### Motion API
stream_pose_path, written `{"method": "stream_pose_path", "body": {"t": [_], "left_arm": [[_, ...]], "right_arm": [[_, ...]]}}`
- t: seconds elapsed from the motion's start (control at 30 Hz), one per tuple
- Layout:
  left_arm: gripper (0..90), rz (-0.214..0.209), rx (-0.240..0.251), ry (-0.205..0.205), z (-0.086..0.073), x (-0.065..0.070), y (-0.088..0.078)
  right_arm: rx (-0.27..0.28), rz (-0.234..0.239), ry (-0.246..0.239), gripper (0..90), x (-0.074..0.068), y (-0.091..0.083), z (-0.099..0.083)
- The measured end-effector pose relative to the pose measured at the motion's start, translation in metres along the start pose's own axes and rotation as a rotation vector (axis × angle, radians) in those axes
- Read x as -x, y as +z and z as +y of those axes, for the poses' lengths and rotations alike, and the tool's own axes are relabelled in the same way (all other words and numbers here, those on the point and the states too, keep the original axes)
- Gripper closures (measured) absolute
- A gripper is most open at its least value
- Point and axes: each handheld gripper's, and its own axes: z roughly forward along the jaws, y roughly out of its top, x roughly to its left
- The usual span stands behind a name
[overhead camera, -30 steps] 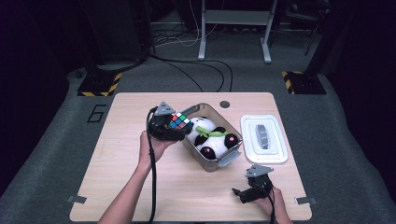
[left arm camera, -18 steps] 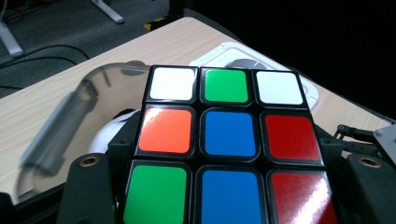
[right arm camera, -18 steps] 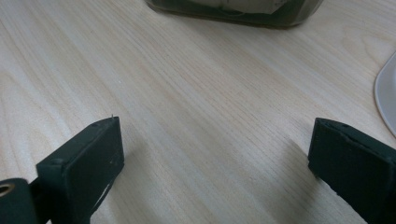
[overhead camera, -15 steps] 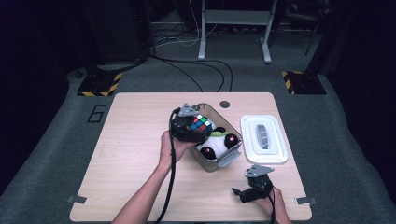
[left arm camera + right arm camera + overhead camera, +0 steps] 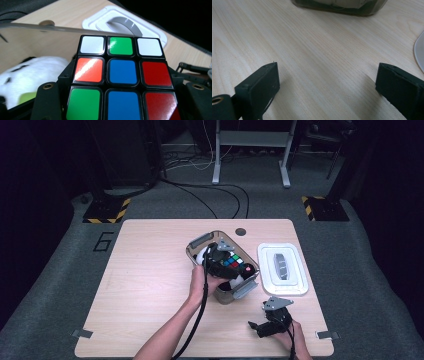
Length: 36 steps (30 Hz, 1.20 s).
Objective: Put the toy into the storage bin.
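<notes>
A scrambled Rubik's cube (image 5: 233,261) sits between the jaws of my left gripper (image 5: 226,264), which is shut on it. In the left gripper view the cube (image 5: 122,75) hangs over the inside of a clear plastic bin (image 5: 50,28). A white plush toy with black and green marks (image 5: 37,72) lies in the bin under it. My right gripper (image 5: 257,327) rests low over the table near the front right edge. Its jaws (image 5: 327,82) stand open, have just been closing a little, and have only bare wood between them.
The bin (image 5: 200,241) stands mid-table with grey latch handles at two ends. Its white lid (image 5: 281,269), grey handle up, lies flat to the right of it. The bin's near wall (image 5: 342,7) lies ahead of the right gripper. Bare wood spreads left of the bin.
My left gripper has carried the cube to the right and down, from beside the bin's left end to over its inside. The right hand has stayed in place.
</notes>
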Motion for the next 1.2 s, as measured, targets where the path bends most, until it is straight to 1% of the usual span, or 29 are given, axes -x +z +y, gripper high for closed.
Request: {"method": "stream_pose_path", "body": {"t": [0.03, 0.1, 0.2, 0.23, 0.27, 0.3, 0.33, 0.37, 0.47, 0.5, 0.53, 0.63, 0.67, 0.7, 0.73, 0.77, 0.83, 0.9, 0.97, 1.03, 1.1, 1.17, 1.2], "left_arm": [[33.4, -0.004, -0.003, 0.004, -0.001, 0.002, 0.002], [33.3, -0.019, -0.01, -0.002, -0.001, 0.003, 0.006], [32.8, -0.03, -0.031, 0.014, 0.002, 0.004, 0.011], [32.4, -0.031, -0.024, 0.02, 0.002, 0.004, 0.01], [30.1, -0.059, -0.015, 0.012, 0.0, 0.005, 0.009], [25.6, -0.066, -0.019, 0.017, -0.001, 0.006, 0.009], [22.8, -0.062, -0.032, 0.029, -0.001, 0.006, 0.008], [20.9, -0.064, -0.024, 0.029, -0.001, 0.007, 0.006], [18.8, -0.082, 0.007, 0.024, -0.002, 0.01, -0.003], [18.4, -0.097, 0.012, 0.024, -0.002, 0.011, -0.007], [18.3, -0.1, 0.02, 0.031, -0.001, 0.012, -0.011], [18.8, -0.106, 0.068, 0.019, 0.004, 0.011, -0.021], [19.6, -0.098, 0.077, 0.021, 0.005, 0.011, -0.024], [21.2, -0.075, 0.082, 0.03, 0.006, 0.011, -0.026], [23.4, -0.062, 0.075, 0.036, 0.006, 0.011, -0.025], [25.1, -0.06, 0.058, 0.044, 0.006, 0.01, -0.023], [28.5, -0.042, 0.032, 0.048, 0.006, 0.008, -0.016], [30.9, -0.051, 0.031, 0.047, 0.003, 0.008, -0.012], [31.0, -0.077, 0.038, 0.031, -0.001, 0.008, -0.008], [31.1, -0.076, 0.044, 0.031, -0.002, 0.008, -0.005], [31.5, -0.087, 0.043, 0.018, -0.003, 0.007, -0.002], [31.6, -0.092, 0.062, -0.004, -0.006, 0.006, 0.0], [31.6, -0.094, 0.064, -0.005, -0.007, 0.005, 0.001]], "right_arm": [[-0.001, 0.001, -0.001, 4.7, 0.0, 0.0, 0.0], [-0.001, 0.003, -0.006, 4.7, 0.0, 0.0, 0.0], [-0.001, 0.002, -0.001, 4.8, 0.0, 0.0, 0.0], [-0.001, 0.002, -0.001, 4.8, 0.0, 0.0, 0.0], [-0.001, 0.003, 0.0, 4.8, 0.0, 0.0, 0.0], [-0.001, 0.003, 0.0, 4.8, 0.0, 0.0, 0.0], [-0.001, 0.003, 0.001, 4.8, 0.0, 0.0, 0.0], [-0.001, 0.002, 0.001, 4.8, 0.0, 0.0, 0.0], [-0.002, 0.002, 0.002, 4.8, -0.001, 0.0, 0.0], [-0.001, 0.001, 0.002, 4.8, -0.001, 0.0, 0.0], [-0.001, 0.001, -0.001, 4.8, 0.0, 0.0, 0.0], [-0.002, -0.001, 0.002, 4.8, -0.001, 0.0, 0.0], [-0.001, -0.002, 0.007, 4.8, -0.001, 0.0, 0.0], [-0.002, -0.001, 0.006, 4.8, -0.001, 0.0, 0.0], [-0.002, -0.001, 0.005, 4.8, -0.001, 0.0, 0.0], [0.0, 0.002, 0.004, 4.8, -0.001, 0.0, 0.0], [-0.001, 0.0, 0.007, 4.8, -0.001, 0.0, 0.0], [0.0, -0.003, 0.009, 4.9, -0.001, 0.0, 0.0], [-0.001, -0.001, 0.006, 5.0, -0.001, 0.0, 0.0], [-0.002, -0.001, 0.002, 5.0, -0.001, 0.0, 0.0], [0.0, -0.001, 0.006, 5.2, -0.001, 0.0, 0.0], [0.0, 0.001, 0.0, 5.2, -0.001, 0.0, 0.0], [0.0, 0.0, 0.0, 5.3, -0.001, 0.0, 0.0]]}}
